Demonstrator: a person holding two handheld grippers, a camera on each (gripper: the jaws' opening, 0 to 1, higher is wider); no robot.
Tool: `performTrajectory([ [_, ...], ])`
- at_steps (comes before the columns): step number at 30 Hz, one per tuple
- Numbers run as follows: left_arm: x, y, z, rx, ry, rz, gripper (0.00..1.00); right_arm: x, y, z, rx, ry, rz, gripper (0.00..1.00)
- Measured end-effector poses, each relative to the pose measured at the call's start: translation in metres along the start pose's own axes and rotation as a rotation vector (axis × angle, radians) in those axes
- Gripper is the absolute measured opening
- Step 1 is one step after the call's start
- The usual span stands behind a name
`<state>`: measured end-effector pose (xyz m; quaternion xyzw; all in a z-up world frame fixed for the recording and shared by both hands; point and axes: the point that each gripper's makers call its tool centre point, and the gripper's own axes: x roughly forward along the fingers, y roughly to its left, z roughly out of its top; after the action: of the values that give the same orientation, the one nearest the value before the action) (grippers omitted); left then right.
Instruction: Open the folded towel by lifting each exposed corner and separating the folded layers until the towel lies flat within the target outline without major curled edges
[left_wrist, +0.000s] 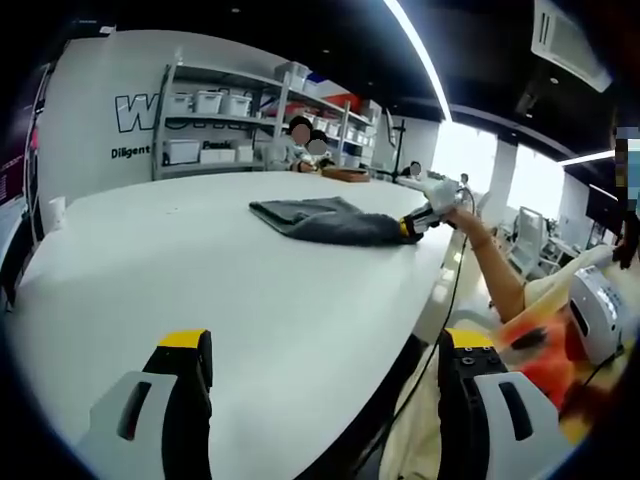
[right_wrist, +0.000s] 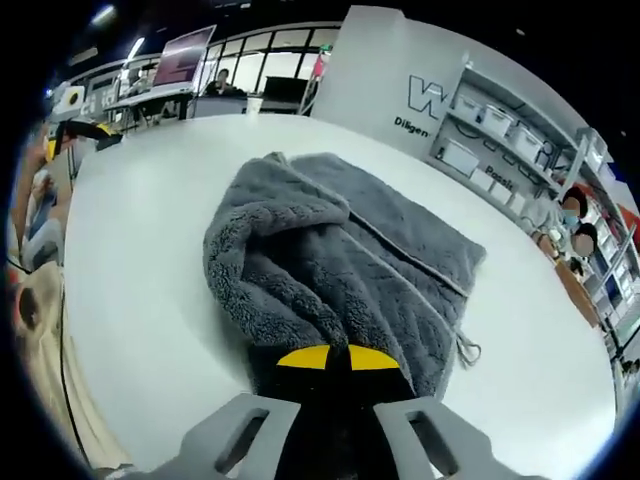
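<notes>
Left claw (left_wrist: 325, 375): jaws stand wide apart with nothing between them, hanging over the near edge of the white counter (left_wrist: 200, 260), well apart from the towel.

Grey towel (left_wrist: 325, 220): lies on the counter, still folded and bunched, on the far side of the counter top as seen in the left gripper view. Its nearer end, toward the person's side of the counter, meets the right claw (left_wrist: 412, 226), which is held by a hand (left_wrist: 447, 198) on an outstretched arm.

Right gripper view: right claw (right_wrist: 337, 357) is closed tight on the near edge of the towel (right_wrist: 330, 265); yellow tips pressed together with pile gathered at them. The towel runs away from the claw in thick layers, the upper layer rolled into a rounded hump on the towel's left, a flatter layer with a stitched hem on its right. A small loop or tag, hard to make out, sticks out of the towel's right edge.

Behind the towel, beyond the counter: metal shelving (left_wrist: 215, 120) with white storage bins against a white wall, and seated people near it.
</notes>
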<state>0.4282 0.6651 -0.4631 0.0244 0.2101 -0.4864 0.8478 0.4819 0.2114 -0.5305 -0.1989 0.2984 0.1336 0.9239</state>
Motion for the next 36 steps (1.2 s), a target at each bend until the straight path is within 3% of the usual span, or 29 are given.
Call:
performTrajectory([
  [9,0.0,-0.001,0.001,0.002,-0.002,0.001,0.91,0.001,-0.036,-0.012,-0.015,0.018,-0.167,0.0],
  [13,0.0,0.001,0.002,0.001,-0.001,0.003,0.91,-0.002,-0.032,-0.009,-0.034,0.02,-0.158,0.0],
  [17,0.001,0.0,0.002,0.003,0.0,0.0,0.91,-0.014,-0.027,-0.005,0.021,0.007,-0.118,0.04],
  [20,0.002,-0.002,0.002,0.005,0.001,-0.003,0.91,-0.025,-0.028,0.002,0.033,-0.013,-0.129,0.16],
  [24,0.003,-0.001,0.001,0.003,0.004,-0.004,0.91,-0.042,-0.021,0.03,0.05,-0.124,-0.112,0.33],
  [30,0.004,-0.002,0.0,0.002,0.005,-0.006,0.92,-0.048,0.003,0.04,0.004,-0.102,-0.055,0.58],
  [36,0.001,-0.001,0.001,0.003,-0.001,0.002,0.92,-0.048,0.013,0.046,-0.032,-0.1,-0.032,0.81],
])
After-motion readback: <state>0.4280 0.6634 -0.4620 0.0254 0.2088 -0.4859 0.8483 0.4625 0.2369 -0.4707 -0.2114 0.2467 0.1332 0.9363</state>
